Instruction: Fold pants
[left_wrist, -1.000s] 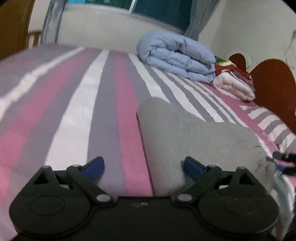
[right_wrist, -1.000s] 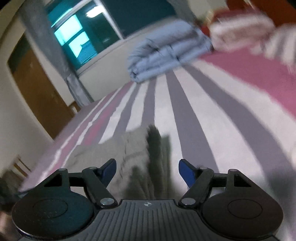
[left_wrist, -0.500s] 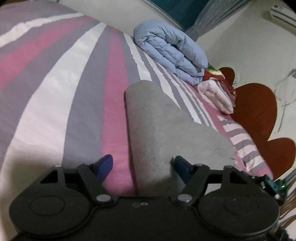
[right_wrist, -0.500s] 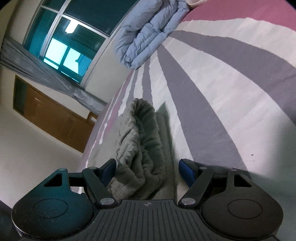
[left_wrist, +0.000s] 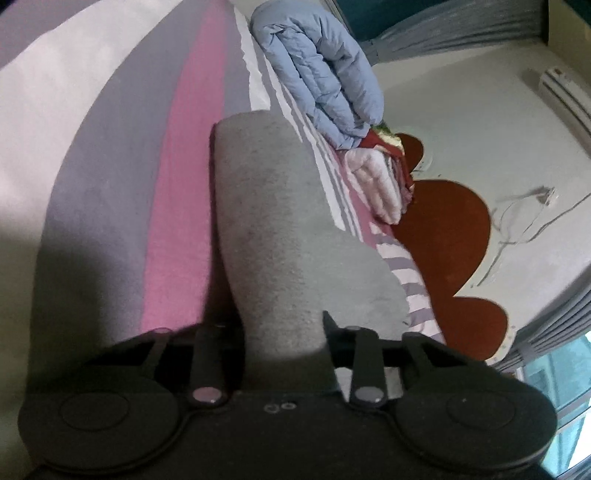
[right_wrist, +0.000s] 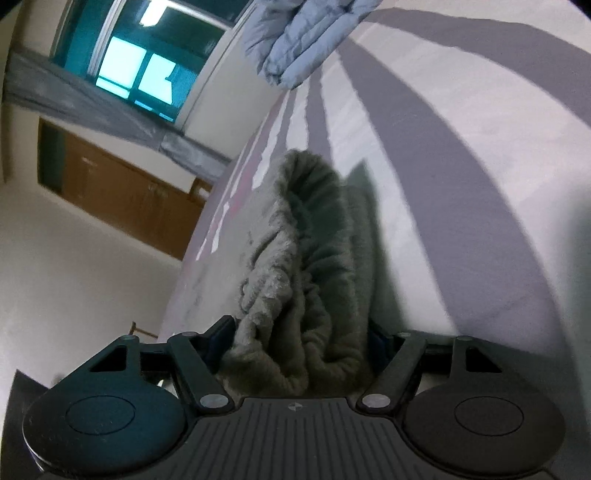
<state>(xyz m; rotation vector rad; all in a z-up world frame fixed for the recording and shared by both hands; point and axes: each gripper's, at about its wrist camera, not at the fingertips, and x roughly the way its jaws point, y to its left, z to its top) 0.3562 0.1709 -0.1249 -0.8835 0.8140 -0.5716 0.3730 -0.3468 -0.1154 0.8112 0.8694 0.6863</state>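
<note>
On the striped bed (left_wrist: 110, 166), grey pants (left_wrist: 273, 229) look half-folded, left gripper (left_wrist: 284, 332) closing on them, right gripper (right_wrist: 301, 343) closing around the bunched end, more folds to go.

Left tool (left_wrist: 284, 332): matte black body, two round disc housings at the lower corners, each with a recessed circle. Two black linkage arms rise from silver rivet pivots; smaller silver pins sit at their upper ends. Two tiny ring marks sit centre on the smooth top plate.

Right tool (right_wrist: 299, 336): same black build with discs, linkage arms and silver rivets. Its top plate is ribbed with fanned grooves and carries a small round crosshair mark. Blue pads (right_wrist: 221, 334) tip the fingers.
</note>
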